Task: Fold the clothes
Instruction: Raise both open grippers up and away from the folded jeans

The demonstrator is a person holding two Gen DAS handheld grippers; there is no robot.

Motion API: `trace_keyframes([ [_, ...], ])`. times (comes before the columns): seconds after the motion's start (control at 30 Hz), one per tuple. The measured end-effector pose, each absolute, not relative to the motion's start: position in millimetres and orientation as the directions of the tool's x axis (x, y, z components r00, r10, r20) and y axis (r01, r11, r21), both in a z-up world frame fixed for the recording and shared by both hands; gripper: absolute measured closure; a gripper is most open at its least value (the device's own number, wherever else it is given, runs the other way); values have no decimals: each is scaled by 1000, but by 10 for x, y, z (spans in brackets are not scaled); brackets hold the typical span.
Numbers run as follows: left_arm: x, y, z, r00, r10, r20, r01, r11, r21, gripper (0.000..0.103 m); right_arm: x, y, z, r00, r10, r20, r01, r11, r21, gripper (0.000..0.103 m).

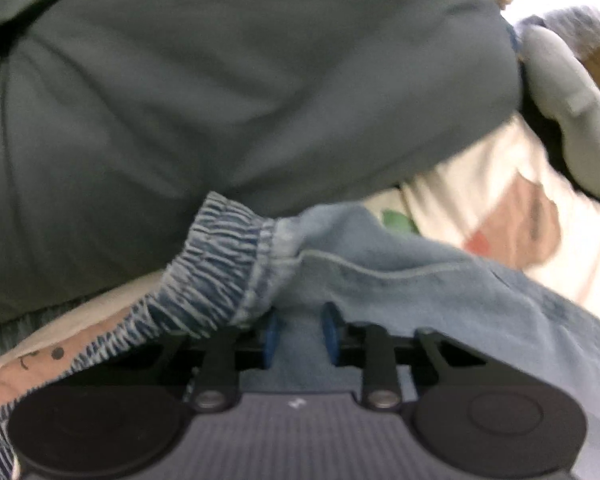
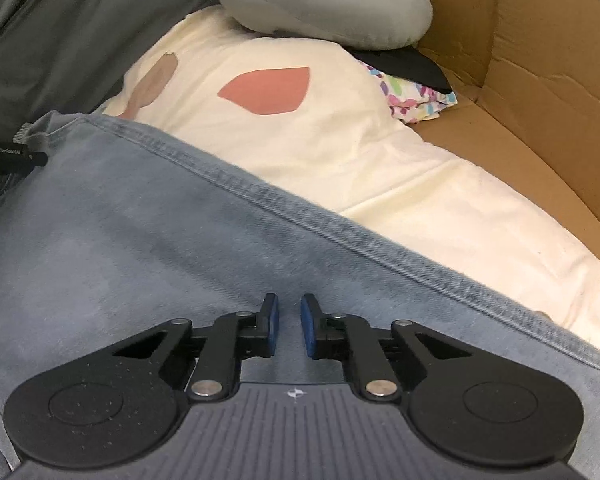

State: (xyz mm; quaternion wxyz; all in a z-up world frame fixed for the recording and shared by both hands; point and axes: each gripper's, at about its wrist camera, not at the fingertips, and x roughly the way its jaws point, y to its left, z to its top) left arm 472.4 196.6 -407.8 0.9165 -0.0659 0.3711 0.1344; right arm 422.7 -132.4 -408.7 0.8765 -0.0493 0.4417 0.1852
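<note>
A light blue denim garment (image 1: 420, 288) (image 2: 140, 240) lies spread over the pile, with its gathered elastic band (image 1: 212, 272) bunched at the left. My left gripper (image 1: 301, 334) is shut on the denim just beside that band, and cloth fills the gap between its blue pads and hides their tips. My right gripper (image 2: 290, 326) sits on the broad flat part of the same garment below a stitched seam. Its blue pads stand almost together, with denim in the narrow gap.
A dark grey-green garment (image 1: 220, 80) (image 2: 60, 40) lies behind the denim. Under it is a cream cloth with pink patches (image 2: 300, 140) (image 1: 480, 184). A grey plush cushion (image 2: 320, 4), a multicoloured cloth (image 2: 416, 100) and a brown cardboard box wall (image 2: 540, 100) sit at the right.
</note>
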Motion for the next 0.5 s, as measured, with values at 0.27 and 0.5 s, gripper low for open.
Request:
trace_keyframes([
  [0.27,4981,2134,-4111,647,186,-739,-324,945,-45,100,4365,-1431,-4048,540,208,-816,-339,941,15,85],
  [0.5,4846,1977,-3859,629,146,-764,-275,961,-42,92,4448,-1894,-3946,524,108,-845,-240,970,-25,85],
])
